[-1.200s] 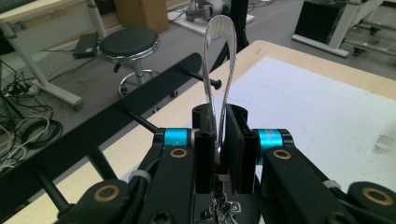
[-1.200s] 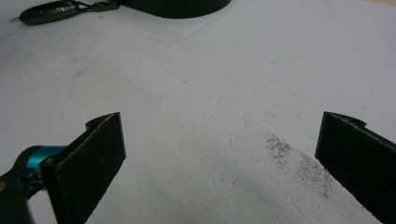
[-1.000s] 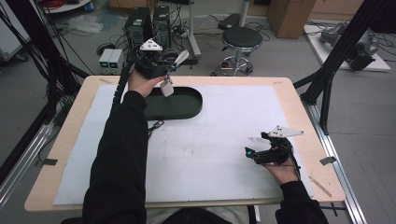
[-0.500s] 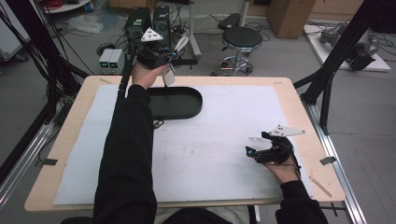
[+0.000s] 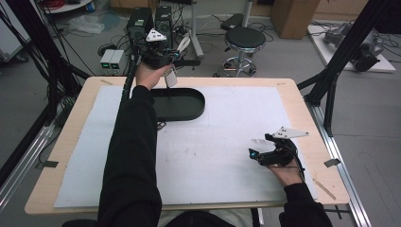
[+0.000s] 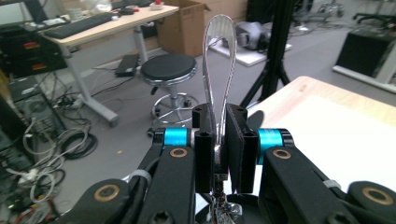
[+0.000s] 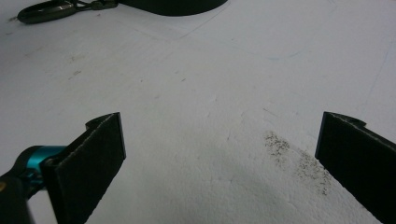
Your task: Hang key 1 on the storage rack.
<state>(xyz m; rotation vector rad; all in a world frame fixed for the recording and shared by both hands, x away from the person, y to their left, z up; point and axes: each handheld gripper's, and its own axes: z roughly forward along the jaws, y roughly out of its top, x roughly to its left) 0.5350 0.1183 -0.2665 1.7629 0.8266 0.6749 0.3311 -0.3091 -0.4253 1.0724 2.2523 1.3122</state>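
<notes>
Metal piece: a thin, shiny silver loop of bent metal strip [image 6: 218, 70], clamped by its lower end and standing up past the fingertips; something small and pale hangs below the hand in the high view, too small to identify.
Left gripper: the left gripper [image 6: 219, 140] has its black jaws pressed tight on the loop's narrow stem, held aloft beyond the table's far edge, over the floor near the black round stool [image 6: 168, 70].
Why held so: gripping at the stem leaves the wide bend free, probably so it can be lowered somewhere without the jaws getting in the way.
Tray: a black oval tray [image 5: 182, 101] lies by the far edge, left of its middle, just under that hand; it looks like the likely drop spot.
Right gripper: the right gripper [image 5: 265, 153] rests low near the table's right edge with jaws spread wide and nothing between them, seemingly parked out of the way.
Table: a wooden table [image 5: 312, 137] topped with a white sheet.
Other item: a dark metal clip-like object [image 7: 51, 9] lies on the sheet beside the tray.
</notes>
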